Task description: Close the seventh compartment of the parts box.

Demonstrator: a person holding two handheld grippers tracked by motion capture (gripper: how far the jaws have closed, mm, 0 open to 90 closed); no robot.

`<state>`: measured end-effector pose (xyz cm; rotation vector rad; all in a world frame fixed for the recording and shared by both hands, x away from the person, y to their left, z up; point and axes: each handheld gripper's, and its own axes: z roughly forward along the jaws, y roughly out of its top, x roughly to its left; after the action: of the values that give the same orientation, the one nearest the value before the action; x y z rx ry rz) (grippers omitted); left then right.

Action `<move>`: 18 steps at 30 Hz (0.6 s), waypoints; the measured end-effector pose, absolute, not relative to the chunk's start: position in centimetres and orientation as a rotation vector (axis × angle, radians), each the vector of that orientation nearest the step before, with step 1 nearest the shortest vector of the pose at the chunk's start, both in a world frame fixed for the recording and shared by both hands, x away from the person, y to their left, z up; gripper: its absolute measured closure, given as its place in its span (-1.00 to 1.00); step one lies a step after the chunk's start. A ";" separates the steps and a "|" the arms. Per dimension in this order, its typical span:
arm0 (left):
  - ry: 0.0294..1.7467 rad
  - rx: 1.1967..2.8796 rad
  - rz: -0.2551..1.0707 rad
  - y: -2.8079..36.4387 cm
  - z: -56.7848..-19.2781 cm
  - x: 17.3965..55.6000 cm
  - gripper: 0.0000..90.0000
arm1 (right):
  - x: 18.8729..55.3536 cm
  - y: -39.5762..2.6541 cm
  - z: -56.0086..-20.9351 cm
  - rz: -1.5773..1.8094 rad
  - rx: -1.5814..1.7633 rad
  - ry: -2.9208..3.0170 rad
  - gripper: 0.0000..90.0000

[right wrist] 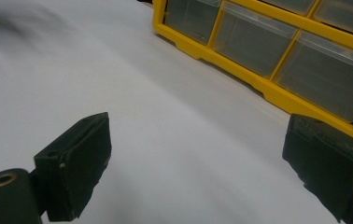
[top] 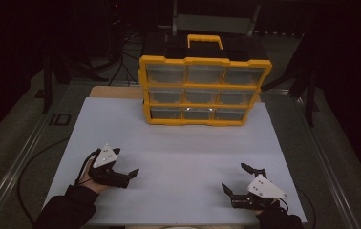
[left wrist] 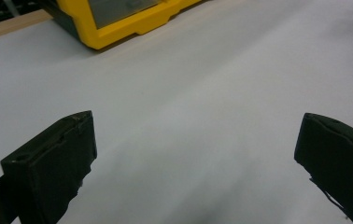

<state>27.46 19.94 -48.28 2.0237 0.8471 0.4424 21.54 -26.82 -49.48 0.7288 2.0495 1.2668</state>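
Note:
A yellow organizer [top: 204, 90] with clear drawers in three rows stands upright at the far middle of the white sheet [top: 178, 148]; all its drawers look pushed in. My left gripper [top: 125, 162] rests near the front left of the sheet, jaws wide apart and empty. At the front right, my right gripper [top: 234, 176] is open too, holding nothing. In the left gripper view, the left gripper [left wrist: 195, 140] faces bare sheet with the organizer's corner [left wrist: 118, 23] far off. In the right gripper view, the right gripper [right wrist: 198, 149] points toward the organizer's lower drawers [right wrist: 268, 42].
The white sheet lies on a wooden board [top: 116, 91] over a grey table with metal rails [top: 21, 157] along both sides. Cables [top: 30, 162] trail at the left. Dark stands and gear [top: 207, 21] sit behind the organizer.

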 end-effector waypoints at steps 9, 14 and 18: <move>0.846 2.023 0.428 20.9 -48.9 26.2 -1.00 | 21.5 -26.8 -49.5 1.265 0.731 2.051 -0.82; 0.830 2.024 0.429 21.0 -49.3 25.4 -1.00 | 21.5 -26.8 -49.5 1.264 0.728 2.053 -0.82; 0.845 2.017 0.434 21.0 -49.7 25.3 -1.00 | 21.5 -26.8 -49.5 1.265 0.729 2.051 -0.82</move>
<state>25.33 21.04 -49.73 2.0165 0.8451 0.4343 21.48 -26.79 -49.50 0.7293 2.0510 1.2654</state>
